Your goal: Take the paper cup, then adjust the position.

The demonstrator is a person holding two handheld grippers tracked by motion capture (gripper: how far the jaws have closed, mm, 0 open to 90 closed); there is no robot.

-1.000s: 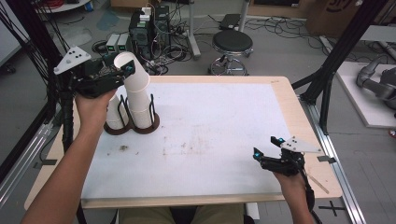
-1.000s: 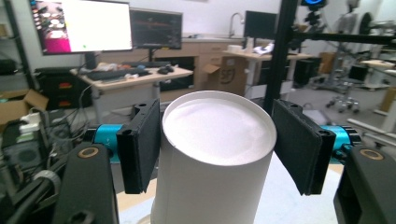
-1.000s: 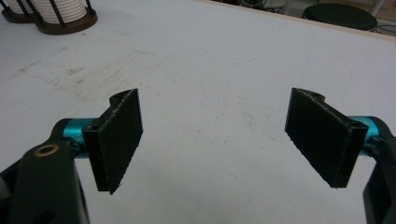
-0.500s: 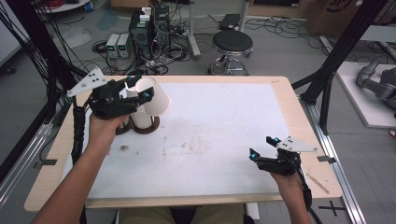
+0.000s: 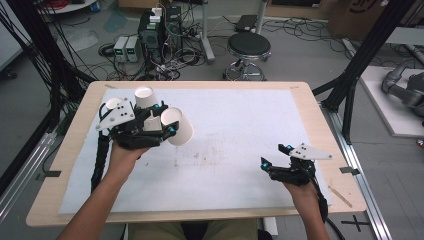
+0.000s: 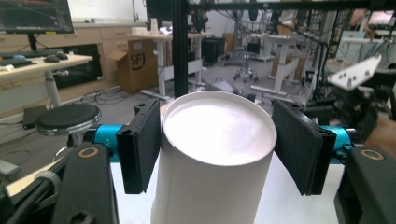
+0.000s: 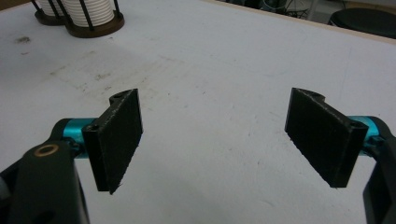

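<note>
White paper cup [image 5: 179, 127] clamped in the left claw [image 5: 167, 126], pads on both sides of its wall; it is carried tilted, closed bottom toward the claw's camera, just right of the cup rack [image 5: 141, 102] and above the surface [image 5: 240, 125].

Risks, as I judge them:
- Thin wall could buckle or slip under the squeeze, since the pads [image 6: 140, 144] grip near one end only.
- Set down at this tilt, the cup would likely roll or tip over.
- A swing back toward the rack could knock the stacked cups [image 5: 146, 96] standing in it.

Right claw [image 5: 276, 156] rests near the surface's right edge, well away from the rack, jaws spread and empty.

White mat ahead of the cup looks bare apart from scuff marks. Beyond the surface: stool [image 5: 248, 47], cables, computer boxes [image 5: 159, 27], all well apart from the rack.
</note>
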